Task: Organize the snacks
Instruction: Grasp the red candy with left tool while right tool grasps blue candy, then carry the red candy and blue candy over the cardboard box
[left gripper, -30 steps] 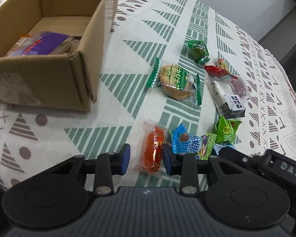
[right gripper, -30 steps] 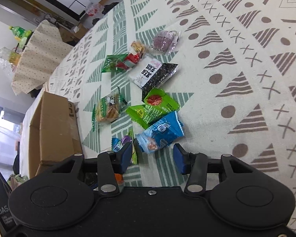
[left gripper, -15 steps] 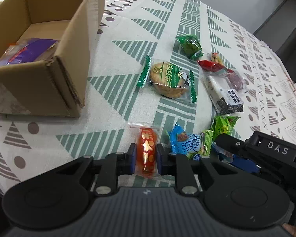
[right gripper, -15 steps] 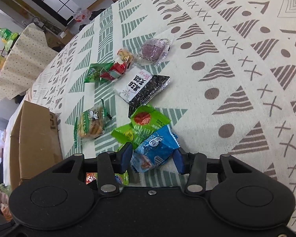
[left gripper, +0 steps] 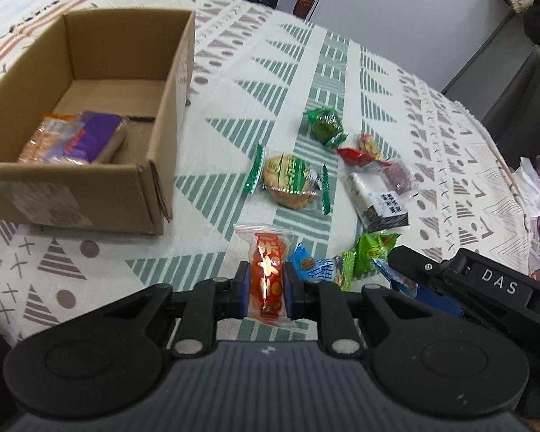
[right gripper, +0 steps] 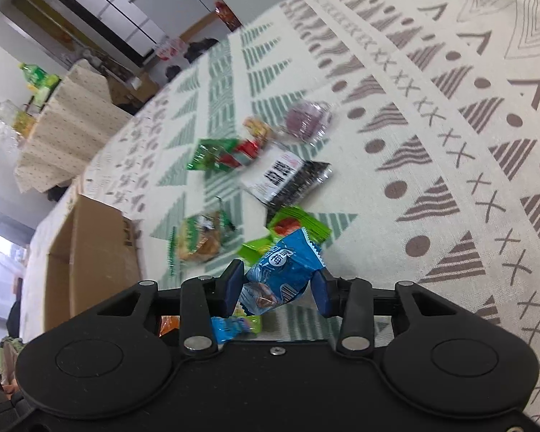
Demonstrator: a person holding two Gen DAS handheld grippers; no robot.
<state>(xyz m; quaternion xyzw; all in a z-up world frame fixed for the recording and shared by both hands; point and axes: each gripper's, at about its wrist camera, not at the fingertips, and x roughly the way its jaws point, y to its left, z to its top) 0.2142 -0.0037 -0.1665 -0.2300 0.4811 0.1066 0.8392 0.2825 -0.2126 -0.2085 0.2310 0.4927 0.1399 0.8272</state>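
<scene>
My left gripper (left gripper: 266, 289) is shut on a red and orange snack packet (left gripper: 270, 248), held a little above the patterned tablecloth (left gripper: 126, 273). To its upper left stands an open cardboard box (left gripper: 162, 165) with a purple packet (left gripper: 90, 136) inside. My right gripper (right gripper: 277, 288) has its jaws closing on a blue snack packet (right gripper: 280, 273), and both pads touch its sides. Loose snacks lie beyond: a round pastry in a green wrapper (left gripper: 291, 180), a black and white packet (left gripper: 381, 201), green packets (left gripper: 372, 248) and a small blue packet (left gripper: 311, 268).
The right gripper's body (left gripper: 486, 288) sits close at the left one's right side. The box (right gripper: 97, 252) lies left of the snacks in the right wrist view. A second table with a dotted cloth (right gripper: 64, 133) stands behind. The round table's edge curves at the right.
My left gripper shut on the red packet and rose with it. My right gripper moved over the blue packet and its jaws narrowed onto it.
</scene>
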